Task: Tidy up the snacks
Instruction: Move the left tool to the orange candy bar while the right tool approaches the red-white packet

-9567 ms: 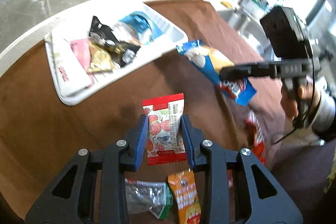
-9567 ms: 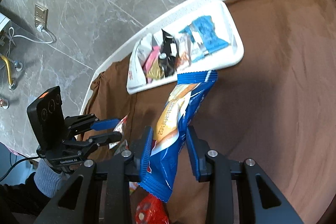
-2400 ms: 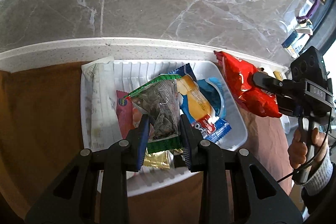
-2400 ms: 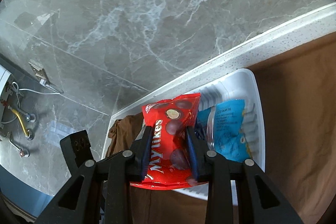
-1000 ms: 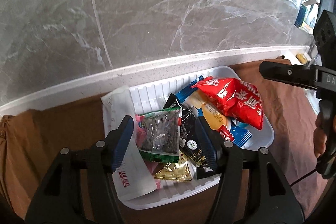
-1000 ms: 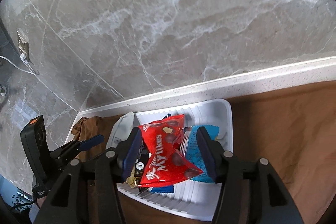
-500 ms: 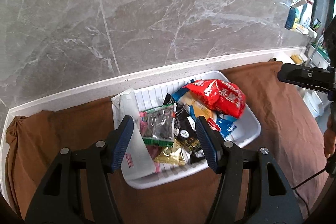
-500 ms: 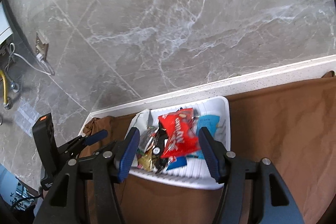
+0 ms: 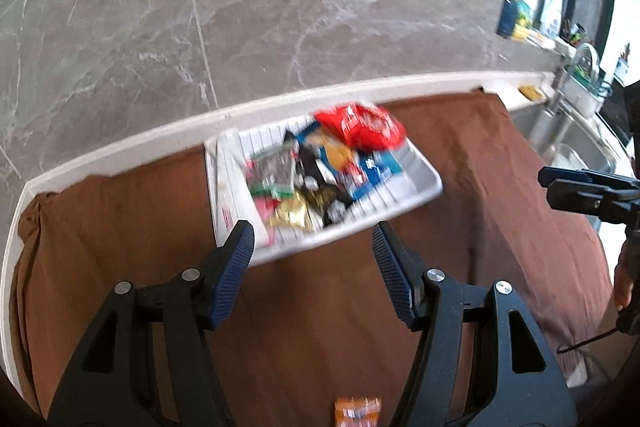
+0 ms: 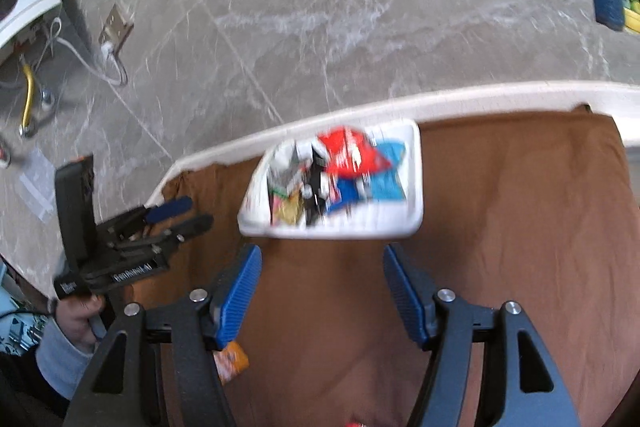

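A white ribbed tray [image 9: 420, 193] [image 10: 414, 183] sits on the brown cloth near the counter's back edge, piled with several snack packets. A red bag [image 9: 360, 127] [image 10: 348, 151] lies on top at its far right corner. My left gripper [image 9: 314, 247] hovers open over bare cloth, short of the tray, nothing between its blue pads. My right gripper [image 10: 322, 263] is also back from the tray with its jaws opening and empty. An orange packet [image 9: 357, 411] [image 10: 232, 361] lies on the cloth close to me. A red packet [image 10: 354, 424] peeks in at the right wrist view's bottom edge.
The brown cloth [image 9: 500, 195] covers the counter up to a white ledge [image 9: 160, 147] below a grey marble wall. A steel sink [image 9: 576, 139] with a tap lies at the far right. A person's hand [image 10: 76, 315] holds the left gripper's handle.
Both grippers have pulled back from the tray, which now looks smaller and farther away. The right jaws have widened after leaving the red bag on the pile. The orange packet has come into view.
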Available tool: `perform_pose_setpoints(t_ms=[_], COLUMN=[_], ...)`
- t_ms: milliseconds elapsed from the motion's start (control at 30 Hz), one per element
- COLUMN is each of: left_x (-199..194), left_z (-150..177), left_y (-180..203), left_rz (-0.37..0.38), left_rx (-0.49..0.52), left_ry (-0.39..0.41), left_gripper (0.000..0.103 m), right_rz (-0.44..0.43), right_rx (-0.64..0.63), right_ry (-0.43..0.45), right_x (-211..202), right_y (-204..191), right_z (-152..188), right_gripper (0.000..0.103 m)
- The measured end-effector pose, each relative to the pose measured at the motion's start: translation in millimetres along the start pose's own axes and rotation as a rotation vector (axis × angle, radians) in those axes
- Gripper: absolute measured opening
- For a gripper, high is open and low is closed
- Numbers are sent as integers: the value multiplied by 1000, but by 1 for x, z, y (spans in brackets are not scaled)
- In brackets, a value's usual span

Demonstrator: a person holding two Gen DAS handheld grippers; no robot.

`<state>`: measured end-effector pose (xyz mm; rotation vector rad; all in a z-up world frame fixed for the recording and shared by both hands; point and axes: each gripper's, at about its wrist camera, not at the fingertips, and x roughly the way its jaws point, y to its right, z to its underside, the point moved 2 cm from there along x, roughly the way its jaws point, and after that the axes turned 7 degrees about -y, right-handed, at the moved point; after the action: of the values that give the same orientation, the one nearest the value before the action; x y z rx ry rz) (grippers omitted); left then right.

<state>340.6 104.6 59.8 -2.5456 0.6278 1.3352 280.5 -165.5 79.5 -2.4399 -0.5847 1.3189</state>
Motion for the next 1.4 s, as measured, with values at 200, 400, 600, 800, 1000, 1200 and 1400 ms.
perform_pose_setpoints(t_ms=[200, 400, 600, 800, 1000, 1200, 1400], left_x=[-11, -9, -10, -5, 6, 20, 29], left_z=[62, 120, 160, 175, 180, 180, 180], left_y=[6, 13, 18, 20, 22, 18, 23], left_rz=[43, 86, 114, 113, 123, 119, 109], left_rx=[12, 47, 76, 102, 129, 129, 165], left_ry=[-70, -168, -226, -256, -288, -310, -327], left_gripper=[62, 62, 62, 62, 62, 62, 62], right_rz=[36, 80, 125, 156, 178, 197, 203], right_rx=[11, 17, 28, 59, 86, 102, 104], right_ry=[-96, -207, -255, -267, -303, -322, -329], right_x=[2, 15, 20, 24, 36, 43, 46], right_y=[0, -4, -9, -6, -1, 2, 4], right_z=[60, 115, 143, 149, 155, 159, 163], right_gripper=[67, 67, 67, 67, 67, 67, 67])
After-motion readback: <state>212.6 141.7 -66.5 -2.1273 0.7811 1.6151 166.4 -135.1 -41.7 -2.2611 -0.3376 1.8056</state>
